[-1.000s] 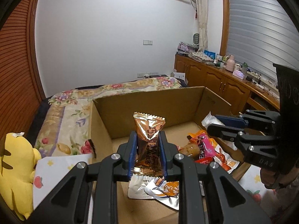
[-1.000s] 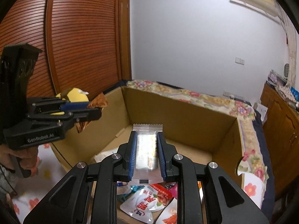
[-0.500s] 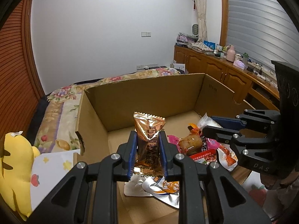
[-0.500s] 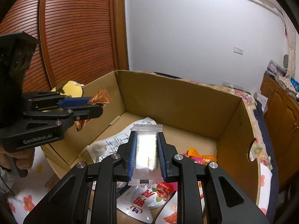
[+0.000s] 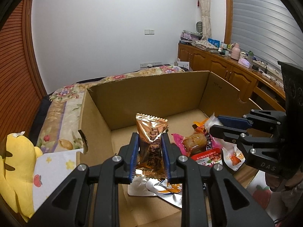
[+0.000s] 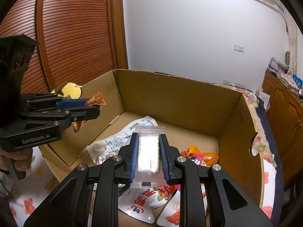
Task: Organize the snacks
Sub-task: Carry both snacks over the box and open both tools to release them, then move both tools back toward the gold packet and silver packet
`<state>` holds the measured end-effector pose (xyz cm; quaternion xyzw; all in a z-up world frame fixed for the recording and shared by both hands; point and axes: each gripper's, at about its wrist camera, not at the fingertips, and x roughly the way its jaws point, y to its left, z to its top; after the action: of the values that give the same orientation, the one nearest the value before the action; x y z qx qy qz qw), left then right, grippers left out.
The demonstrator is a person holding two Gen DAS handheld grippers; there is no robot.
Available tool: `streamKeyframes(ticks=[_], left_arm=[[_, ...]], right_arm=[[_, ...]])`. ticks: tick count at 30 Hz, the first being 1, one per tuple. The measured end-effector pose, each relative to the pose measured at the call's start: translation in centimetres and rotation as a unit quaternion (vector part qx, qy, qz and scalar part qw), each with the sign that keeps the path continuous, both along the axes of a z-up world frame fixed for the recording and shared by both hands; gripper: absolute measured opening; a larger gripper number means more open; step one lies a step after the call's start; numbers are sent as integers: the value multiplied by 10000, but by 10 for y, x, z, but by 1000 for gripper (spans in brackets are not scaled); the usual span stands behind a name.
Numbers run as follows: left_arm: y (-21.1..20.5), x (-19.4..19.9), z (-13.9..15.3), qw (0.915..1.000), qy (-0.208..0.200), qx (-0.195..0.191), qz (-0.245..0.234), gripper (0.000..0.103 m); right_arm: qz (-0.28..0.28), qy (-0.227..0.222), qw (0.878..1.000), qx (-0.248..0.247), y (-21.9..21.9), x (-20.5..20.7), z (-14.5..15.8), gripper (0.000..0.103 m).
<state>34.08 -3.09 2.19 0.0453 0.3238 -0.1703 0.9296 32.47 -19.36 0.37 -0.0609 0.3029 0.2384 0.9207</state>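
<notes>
An open cardboard box [image 5: 151, 89] [image 6: 170, 98] lies on the bed with several snack packets on its floor. My left gripper [image 5: 149, 138] is shut on a copper foil snack packet [image 5: 151, 132], held upright over the box's near left part. In the right wrist view that gripper [image 6: 92, 109] shows at the left with the copper packet [image 6: 96, 99] sticking out. My right gripper [image 6: 148, 138] is shut on a clear-wrapped white snack bar [image 6: 148, 149] above the box. From the left wrist view the right gripper [image 5: 217, 123] reaches in from the right.
Loose packets [image 5: 198, 143] [image 6: 144, 204] cover the box floor at the right and near side. A yellow plush toy [image 5: 15, 162] lies left of the box on a flowered bedspread [image 5: 62, 102]. Wooden cabinets [image 5: 227, 71] line the right wall; a slatted wardrobe [image 6: 75, 37] stands at the left.
Both views have tipped downward and drawn closer over the box, so more of its floor and packets shows. Both grips are unchanged.
</notes>
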Motion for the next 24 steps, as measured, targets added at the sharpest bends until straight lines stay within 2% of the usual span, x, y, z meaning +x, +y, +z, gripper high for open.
streamKeyframes(ticks=[5,9,16,19,21,24], left_arm=[[0,-1,-1,10000,12,14,38,24],[2,-3,0,10000,-8,-69,52,48],[7,-14,7,9998,-54,-106,134,54],[7,-24,11,9998,-150,-104,100,64],[9,-35,17,9996,-242,-144,83,75],[13,-49,26,9990,-386,-212,73,82]], right_arm=[[8,-8,10000,8,-2,0,-1,23],[8,-3,10000,65,-2,-1,-1,36],[0,-79,10000,26,0,-8,4,38],[3,-132,9999,29,0,-17,9,39],[-2,-182,9998,11,1,-24,15,39],[-6,-275,9996,-24,2,-37,24,41]])
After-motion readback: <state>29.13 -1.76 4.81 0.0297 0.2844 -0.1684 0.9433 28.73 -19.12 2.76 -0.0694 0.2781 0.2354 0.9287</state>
